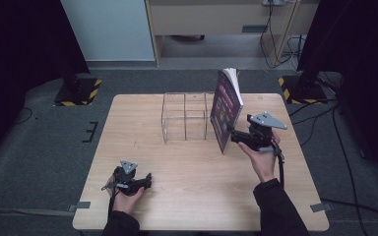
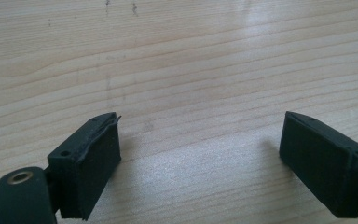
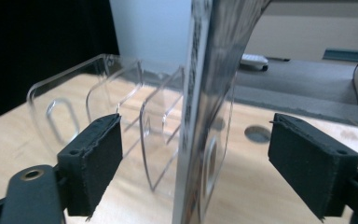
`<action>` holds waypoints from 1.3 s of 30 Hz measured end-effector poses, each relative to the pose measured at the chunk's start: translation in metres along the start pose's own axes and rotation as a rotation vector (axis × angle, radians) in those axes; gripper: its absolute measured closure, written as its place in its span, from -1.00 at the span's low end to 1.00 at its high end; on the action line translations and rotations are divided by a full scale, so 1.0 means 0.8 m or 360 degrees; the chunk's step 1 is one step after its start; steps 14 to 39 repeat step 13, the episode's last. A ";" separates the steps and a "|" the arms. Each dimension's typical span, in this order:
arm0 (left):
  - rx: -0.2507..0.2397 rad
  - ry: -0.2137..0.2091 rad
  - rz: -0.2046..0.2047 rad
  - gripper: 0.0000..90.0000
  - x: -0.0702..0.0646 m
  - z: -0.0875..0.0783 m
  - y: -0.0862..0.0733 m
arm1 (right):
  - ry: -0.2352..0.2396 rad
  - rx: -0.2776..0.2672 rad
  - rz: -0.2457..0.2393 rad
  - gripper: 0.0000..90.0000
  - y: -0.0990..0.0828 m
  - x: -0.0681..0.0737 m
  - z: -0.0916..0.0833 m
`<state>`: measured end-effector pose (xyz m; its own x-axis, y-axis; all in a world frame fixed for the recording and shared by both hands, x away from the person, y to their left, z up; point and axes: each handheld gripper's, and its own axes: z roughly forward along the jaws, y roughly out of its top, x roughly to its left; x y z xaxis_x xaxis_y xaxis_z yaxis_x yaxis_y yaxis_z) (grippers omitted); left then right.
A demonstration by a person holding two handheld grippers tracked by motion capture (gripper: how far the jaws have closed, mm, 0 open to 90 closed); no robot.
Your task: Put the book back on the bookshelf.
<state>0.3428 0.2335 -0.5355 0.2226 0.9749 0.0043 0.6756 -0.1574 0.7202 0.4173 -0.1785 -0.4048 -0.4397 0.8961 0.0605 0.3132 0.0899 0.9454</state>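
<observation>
- The right gripper (image 1: 237, 136) stands open beside the rack, its jaws set wide to either side of the book (image 1: 226, 109); the pads (image 3: 98, 161) do not press on the cover, so nothing is held.
- The book stands upright on its lower edge, straight ahead of that gripper, against the near end of the clear rack (image 1: 187, 117), its pages fanning a little at the top.
- Risk: with the jaws off it, the book has only the rack wall to lean on. I judge it could tip toward the gripper and fall flat on the worktop (image 1: 197, 196) if it sits outside a slot rather than in one; I cannot tell which.
- Risk: a pad brushing the cover as the gripper backs off could drag the book over, or nudge the light rack along the smooth wood.
- The left gripper (image 1: 148, 181) rests open on the worktop well off to the other side, nothing between its jaws.
- The worktop is pale wood grain, with a round hole (image 3: 257, 134) just past the book.
- Beyond it lie grey carpet, striped stand bases (image 1: 78, 92), dark curtains and cables (image 1: 275, 44).
</observation>
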 end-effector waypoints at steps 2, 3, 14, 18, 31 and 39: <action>0.0000 0.0000 0.0000 -0.75 0.000 0.000 0.000 | 0.0001 0.0039 -0.0022 -0.65 -0.012 -0.004 -0.008; 0.0000 -0.0001 0.0000 -0.75 0.000 0.000 0.000 | 0.0001 0.0052 -0.0020 -0.65 -0.018 -0.006 -0.012; 0.0001 0.0000 0.0000 -0.75 0.000 0.000 0.000 | 0.0002 0.0241 -0.0004 -0.70 -0.082 -0.041 -0.035; 0.0001 0.0000 0.0000 -0.75 0.000 0.000 0.000 | 0.0002 0.0241 -0.0004 -0.70 -0.082 -0.041 -0.035; 0.0001 0.0000 0.0000 -0.75 0.000 0.000 0.000 | 0.0002 0.0241 -0.0004 -0.70 -0.082 -0.041 -0.035; 0.0001 0.0000 0.0000 -0.75 0.000 0.000 0.000 | 0.0002 0.0241 -0.0004 -0.70 -0.082 -0.041 -0.035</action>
